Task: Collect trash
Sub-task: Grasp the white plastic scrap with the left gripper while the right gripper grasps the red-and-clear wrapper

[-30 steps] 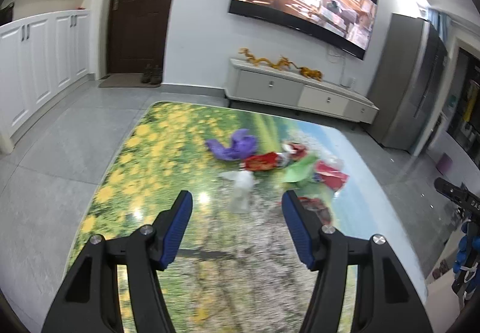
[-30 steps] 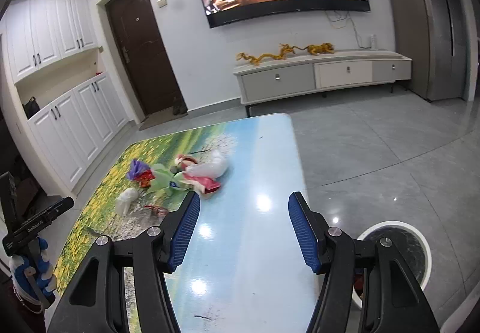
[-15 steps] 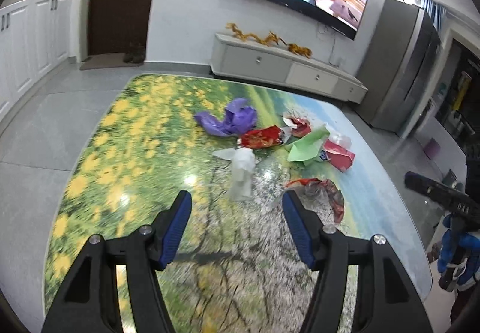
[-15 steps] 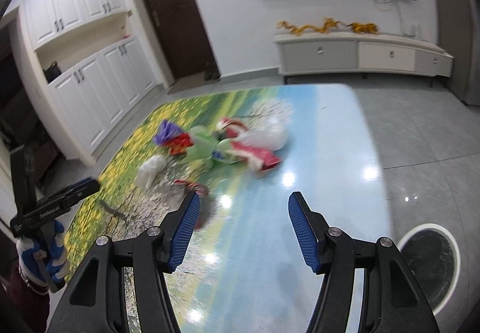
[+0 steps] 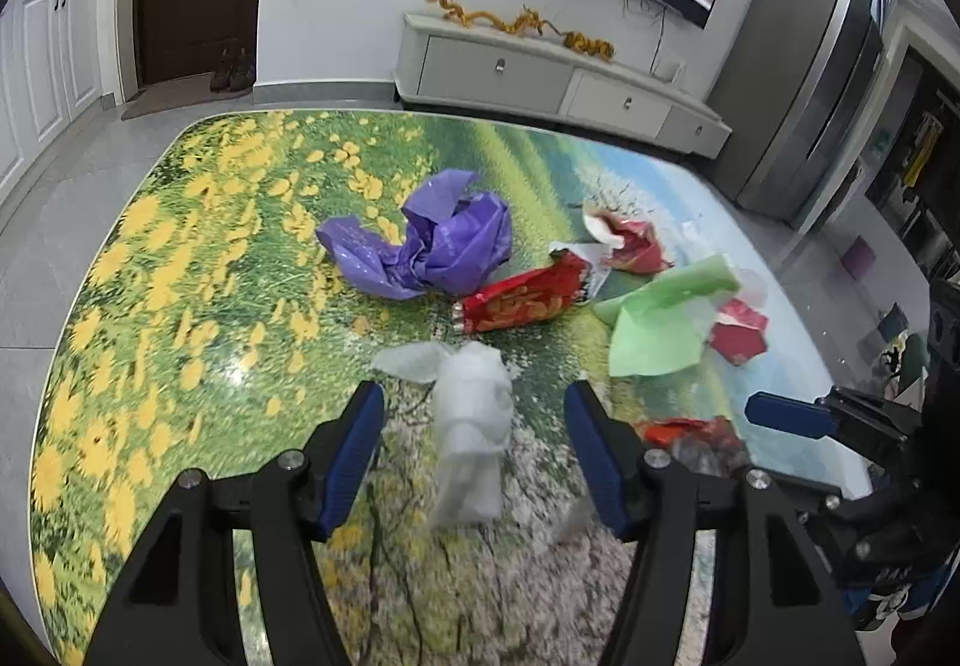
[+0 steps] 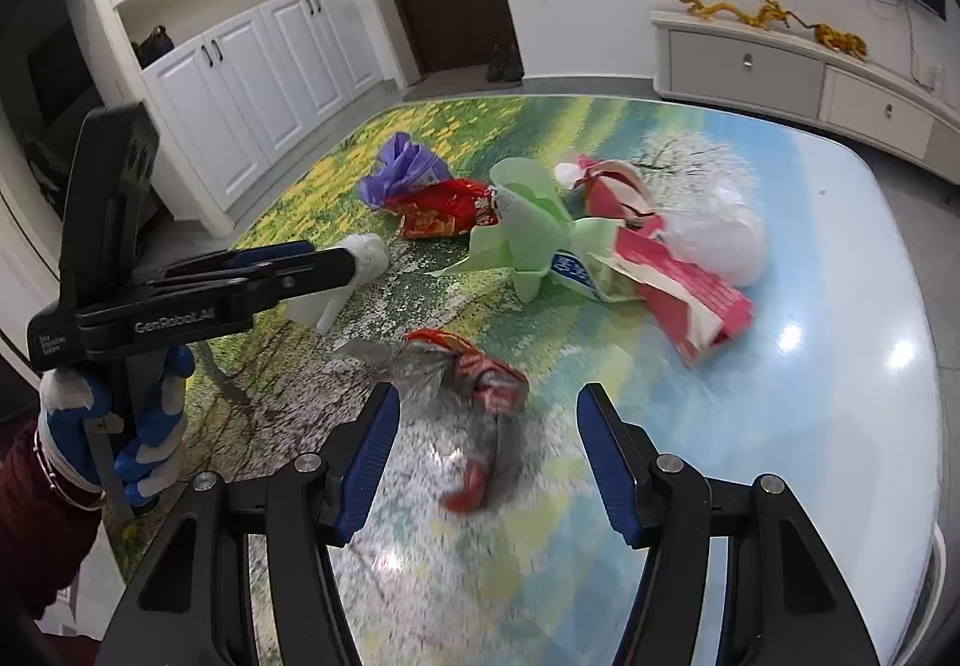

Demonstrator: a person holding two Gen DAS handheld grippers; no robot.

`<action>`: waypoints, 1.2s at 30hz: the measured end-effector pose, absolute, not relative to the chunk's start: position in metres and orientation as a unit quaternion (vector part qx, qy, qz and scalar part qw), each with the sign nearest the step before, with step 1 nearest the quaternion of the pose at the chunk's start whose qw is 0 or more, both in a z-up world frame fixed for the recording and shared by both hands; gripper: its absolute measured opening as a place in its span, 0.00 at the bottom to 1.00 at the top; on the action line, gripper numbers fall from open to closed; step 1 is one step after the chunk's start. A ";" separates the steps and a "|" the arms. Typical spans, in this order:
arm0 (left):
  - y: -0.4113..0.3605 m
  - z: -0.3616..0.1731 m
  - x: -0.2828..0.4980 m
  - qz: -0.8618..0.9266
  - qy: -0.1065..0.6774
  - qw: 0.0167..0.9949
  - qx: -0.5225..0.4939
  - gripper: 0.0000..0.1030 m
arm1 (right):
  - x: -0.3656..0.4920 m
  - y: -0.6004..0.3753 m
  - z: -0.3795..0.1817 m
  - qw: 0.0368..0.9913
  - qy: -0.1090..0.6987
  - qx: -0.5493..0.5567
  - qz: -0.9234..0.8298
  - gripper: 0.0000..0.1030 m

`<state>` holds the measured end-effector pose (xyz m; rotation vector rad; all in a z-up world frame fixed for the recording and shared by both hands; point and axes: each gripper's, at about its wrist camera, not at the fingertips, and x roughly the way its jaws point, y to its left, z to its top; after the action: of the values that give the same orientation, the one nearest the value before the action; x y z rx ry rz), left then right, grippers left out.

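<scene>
Crumpled white tissue (image 5: 471, 426) lies on the flower-printed worktop (image 5: 180, 270), framed by the left gripper (image 5: 474, 462), fingers wide and empty. The right gripper (image 6: 486, 462), equally wide, frames a red-and-clear wrapper (image 6: 474, 384). Risk: thin, slippery scraps could skid across the glossy surface if the fingers close too high.

Bright indoor light, ceiling glare on glossy table (image 6: 840, 366), blurred foreground, fisheye-bent edges
</scene>
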<state>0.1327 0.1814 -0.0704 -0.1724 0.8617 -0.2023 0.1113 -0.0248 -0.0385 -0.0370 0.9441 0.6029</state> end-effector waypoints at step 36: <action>0.104 -0.004 0.050 -0.153 0.358 0.920 -0.052 0.16 | 0.034 -0.133 0.012 0.901 0.375 0.011 0.219 0.18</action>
<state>0.0504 0.1043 -0.0043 -0.1078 0.7363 -0.3144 0.0342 -0.1334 0.0122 0.0222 0.7758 0.4533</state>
